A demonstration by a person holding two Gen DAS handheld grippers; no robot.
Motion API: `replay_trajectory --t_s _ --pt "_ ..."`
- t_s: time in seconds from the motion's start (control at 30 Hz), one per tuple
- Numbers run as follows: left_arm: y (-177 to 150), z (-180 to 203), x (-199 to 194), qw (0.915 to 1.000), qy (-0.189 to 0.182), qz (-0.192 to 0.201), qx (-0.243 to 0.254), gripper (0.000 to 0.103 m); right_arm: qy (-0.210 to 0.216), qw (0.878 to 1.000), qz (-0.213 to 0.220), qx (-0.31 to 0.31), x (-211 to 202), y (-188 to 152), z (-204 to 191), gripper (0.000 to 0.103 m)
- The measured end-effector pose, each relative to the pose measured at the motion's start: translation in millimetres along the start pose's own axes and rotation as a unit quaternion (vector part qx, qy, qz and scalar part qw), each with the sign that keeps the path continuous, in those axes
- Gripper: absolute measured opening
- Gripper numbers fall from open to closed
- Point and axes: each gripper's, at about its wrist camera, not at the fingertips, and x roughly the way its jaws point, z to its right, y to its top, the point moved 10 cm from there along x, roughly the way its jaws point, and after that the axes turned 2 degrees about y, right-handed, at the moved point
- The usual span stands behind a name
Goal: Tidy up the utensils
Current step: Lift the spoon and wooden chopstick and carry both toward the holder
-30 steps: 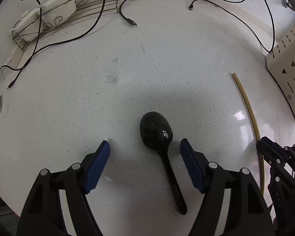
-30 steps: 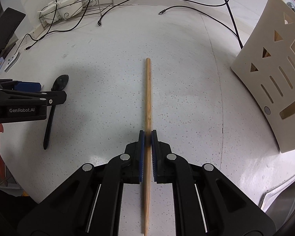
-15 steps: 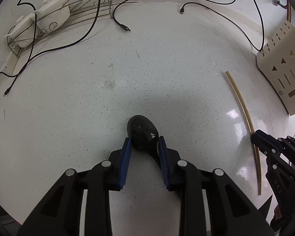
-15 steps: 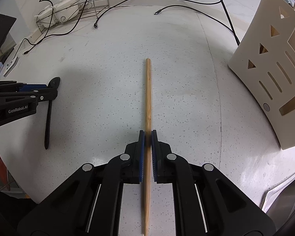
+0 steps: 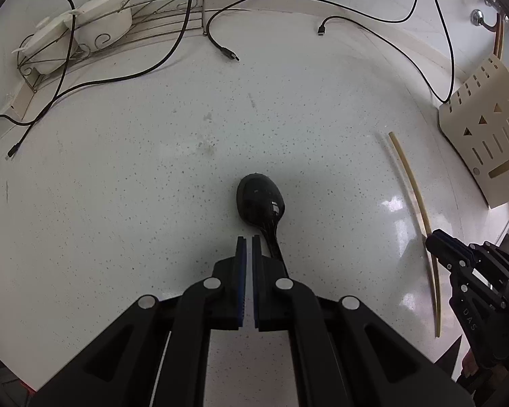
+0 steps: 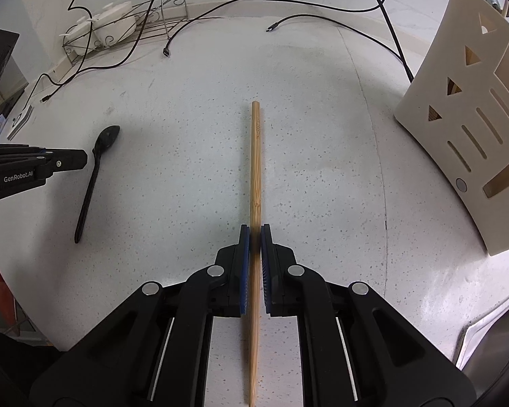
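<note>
A black spoon [image 5: 259,200] lies on the white speckled counter [image 5: 118,176], bowl pointing away. My left gripper [image 5: 246,240] is shut just left of the spoon's neck. Nothing is between its pads, and the handle runs under the right finger. In the right wrist view the black spoon [image 6: 90,186] lies flat, with the left gripper [image 6: 83,159] tip beside its neck. My right gripper [image 6: 255,230] is shut on a long bamboo chopstick [image 6: 256,156] that points away over the counter. In the left wrist view the chopstick [image 5: 407,173] and the right gripper [image 5: 436,237] sit at the right.
A cream slotted utensil holder [image 6: 458,108] stands at the right, with wooden sticks in it. A wire rack with white pots [image 5: 95,27] stands at the back left. Black cables [image 5: 220,47] trail across the far counter. A metal sink edge [image 6: 492,339] shows at the lower right.
The left jaws went from wide open around the spoon's neck to fully shut. The spoon now lies outside them, to their right. The right gripper and its chopstick held still.
</note>
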Motion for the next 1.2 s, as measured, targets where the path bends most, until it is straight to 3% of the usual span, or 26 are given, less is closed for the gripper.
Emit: replay_trajectory --t_s 0.13,0.23,0.3,0.37,0.6,0.73,0.77,0.8,0.87,1.2 --pt "7 3 -5 0.9993 -0.025 0.013 -0.023 0.003 0.0 1.0 0.001 0.003 -1 -2 0 0.006" --pt "8 7 0 0.9994 -0.023 -0.001 -0.024 0.009 -0.001 1.0 -0.002 0.002 0 -5 1 0.006" --pt "6 11 4 0.9996 -0.015 -0.013 -0.021 0.034 -0.001 1.0 -0.002 0.003 0 -5 1 0.006" --pt "7 13 6 0.9997 -0.008 -0.012 -0.02 0.045 0.0 1.0 0.0 0.004 -1 -5 2 0.006" --pt "11 15 17 0.999 0.025 -0.027 -0.026 0.046 -0.002 1.0 0.007 0.009 -4 -2 8 0.006" --pt "14 15 20 0.9985 0.039 -0.024 -0.031 0.046 0.0 1.0 0.013 0.011 -7 -2 11 0.006" --pt "14 15 21 0.9982 0.046 -0.025 -0.029 0.04 0.001 1.0 0.014 0.012 -8 -2 11 0.006" --pt "15 14 21 0.9979 0.054 -0.024 -0.026 0.026 0.003 1.0 0.015 0.013 -8 -2 10 0.006" --pt "15 12 22 0.9981 0.047 -0.028 -0.029 0.008 0.005 1.0 0.016 0.013 -8 -2 10 0.006" --pt "22 15 20 0.9987 0.005 -0.041 -0.03 0.007 0.019 0.999 0.022 0.018 -5 -6 9 0.006"
